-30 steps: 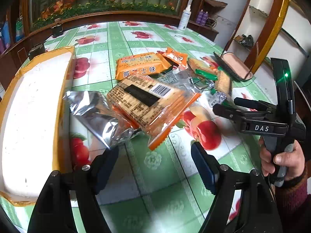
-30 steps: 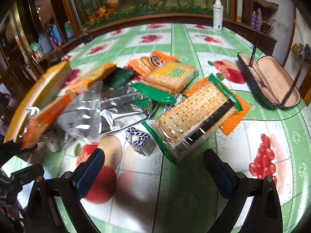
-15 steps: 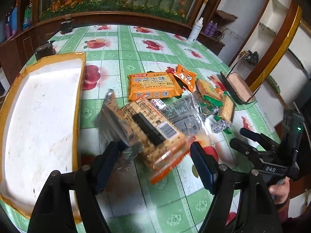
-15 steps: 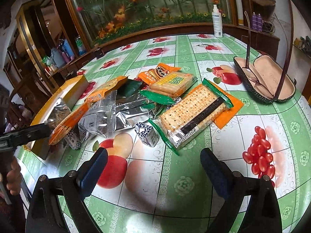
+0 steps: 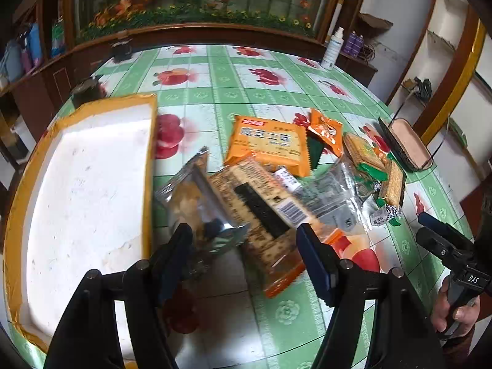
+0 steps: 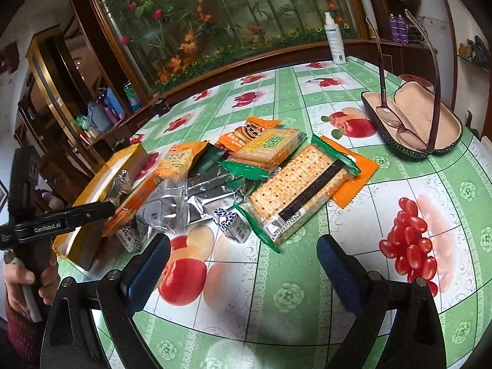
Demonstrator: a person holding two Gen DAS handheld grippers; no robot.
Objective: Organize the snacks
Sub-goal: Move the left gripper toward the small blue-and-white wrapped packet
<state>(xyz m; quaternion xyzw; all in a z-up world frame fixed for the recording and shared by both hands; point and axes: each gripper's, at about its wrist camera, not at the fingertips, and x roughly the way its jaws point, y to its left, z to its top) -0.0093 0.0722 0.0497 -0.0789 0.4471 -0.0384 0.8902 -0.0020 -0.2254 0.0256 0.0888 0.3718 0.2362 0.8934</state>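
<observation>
A glossy oilcloth with green checks and printed fruit covers the round table (image 6: 276, 301), and most of the snacks lie on it in a loose, crinkly heap. The left gripper (image 5: 246, 246) has its blue-padded fingers (image 5: 313, 255) on either side of a flat, clear-wrapped cracker packet (image 5: 264, 215) with orange serrated ends and a dark strip; they have just been closing, though whether the pads already press on it I cannot tell. A shiny silver foil pouch (image 5: 196, 196) sits crumpled against the left pad. Just beside them is a shallow rectangular tray (image 5: 144, 166), white and rough like foam inside, wrapped round the rim in yellow tape. Farther back lie a matte orange biscuit bag (image 5: 270, 144) and a small orange wrapper (image 5: 326, 129). The right gripper (image 6: 243, 261) hovers above bare cloth with its fingers spread wide and nothing between them; before it rests a long green-edged cracker packet (image 6: 298, 190) showing rows of pricked squares, and a small cow-patterned candy (image 6: 233, 224). An oval textured glasses case (image 6: 412, 123) lies open with spectacles (image 6: 396, 117) inside. A white plastic spray bottle (image 6: 335, 40) stands at the far edge.
</observation>
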